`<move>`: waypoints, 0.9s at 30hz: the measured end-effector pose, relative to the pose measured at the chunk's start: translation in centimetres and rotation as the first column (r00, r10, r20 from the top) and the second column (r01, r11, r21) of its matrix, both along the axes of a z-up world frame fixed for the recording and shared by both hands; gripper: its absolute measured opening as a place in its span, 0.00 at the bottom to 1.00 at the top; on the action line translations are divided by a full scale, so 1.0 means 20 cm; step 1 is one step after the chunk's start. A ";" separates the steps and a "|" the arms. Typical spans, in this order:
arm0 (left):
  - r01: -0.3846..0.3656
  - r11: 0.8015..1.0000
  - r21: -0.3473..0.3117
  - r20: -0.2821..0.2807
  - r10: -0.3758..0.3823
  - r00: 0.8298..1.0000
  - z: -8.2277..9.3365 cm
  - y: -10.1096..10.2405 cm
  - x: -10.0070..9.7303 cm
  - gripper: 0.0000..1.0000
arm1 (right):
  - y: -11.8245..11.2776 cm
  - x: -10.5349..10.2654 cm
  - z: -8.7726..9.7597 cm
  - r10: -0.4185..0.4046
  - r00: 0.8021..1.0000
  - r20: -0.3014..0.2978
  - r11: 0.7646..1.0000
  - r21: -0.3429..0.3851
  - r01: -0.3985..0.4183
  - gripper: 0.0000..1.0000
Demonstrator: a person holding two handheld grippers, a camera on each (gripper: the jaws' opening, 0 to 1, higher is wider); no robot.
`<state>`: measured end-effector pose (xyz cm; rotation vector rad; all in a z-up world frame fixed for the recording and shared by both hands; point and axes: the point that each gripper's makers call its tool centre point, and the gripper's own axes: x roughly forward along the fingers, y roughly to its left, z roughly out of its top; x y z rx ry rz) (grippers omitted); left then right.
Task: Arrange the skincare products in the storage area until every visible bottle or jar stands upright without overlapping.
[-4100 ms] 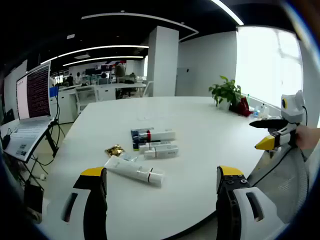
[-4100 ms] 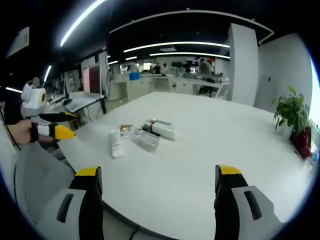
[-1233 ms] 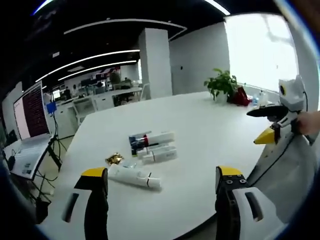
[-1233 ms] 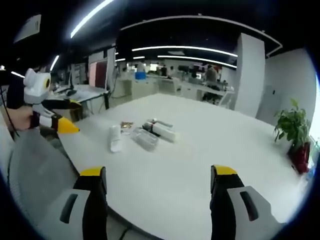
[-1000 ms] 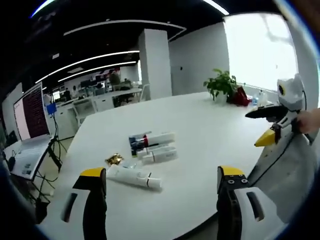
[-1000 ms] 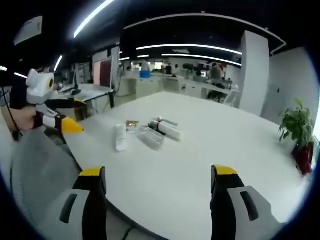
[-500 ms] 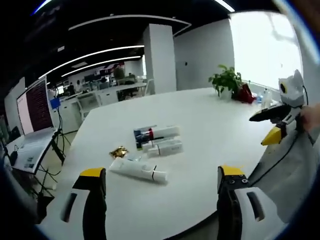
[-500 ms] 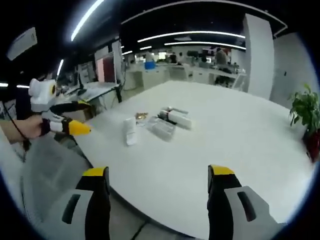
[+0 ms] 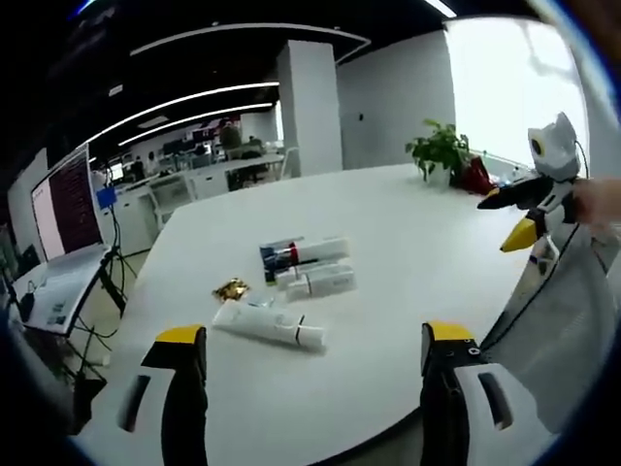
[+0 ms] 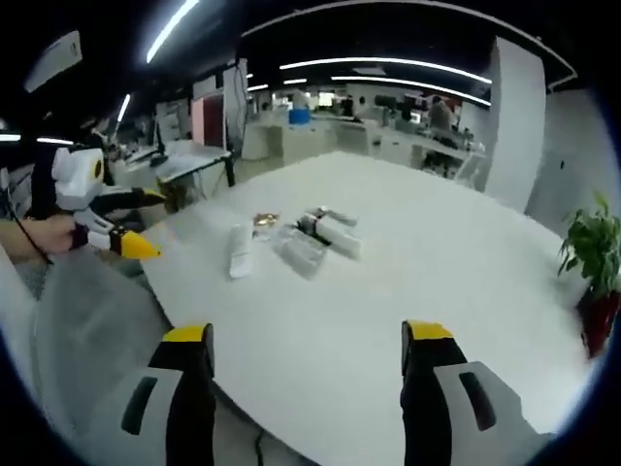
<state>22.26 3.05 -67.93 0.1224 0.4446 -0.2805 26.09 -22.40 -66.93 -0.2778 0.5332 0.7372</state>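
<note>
Unmoved: white tube (image 9: 267, 325) flat, crosswise.

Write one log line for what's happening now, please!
stage: not started | left gripper: jaws open, empty | right gripper: jaws open, empty | skincare products: lying flat on white table, none upright

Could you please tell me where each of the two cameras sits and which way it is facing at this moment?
Left gripper view: rides on the left gripper, looking across the white table at the lying skincare products; its open jaws show, and the right gripper at right.
Right gripper view: rides on the right gripper, facing the same table from its other side; its open jaws show, the left gripper at left.
Shared: table, products, potted plant.
</note>
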 end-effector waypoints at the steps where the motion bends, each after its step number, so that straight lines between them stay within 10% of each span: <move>1: -0.001 1.000 -0.001 0.003 0.001 1.000 0.00 0.00 0.00 0.83 | 0.01 0.01 0.02 0.011 1.000 0.010 1.000 -0.008 -0.011 0.79; 27: 0.077 0.997 0.015 -0.034 -0.076 0.996 -0.03 -0.04 -0.01 0.80 | 0.10 0.43 0.10 0.167 0.985 0.048 0.975 -0.156 -0.158 0.75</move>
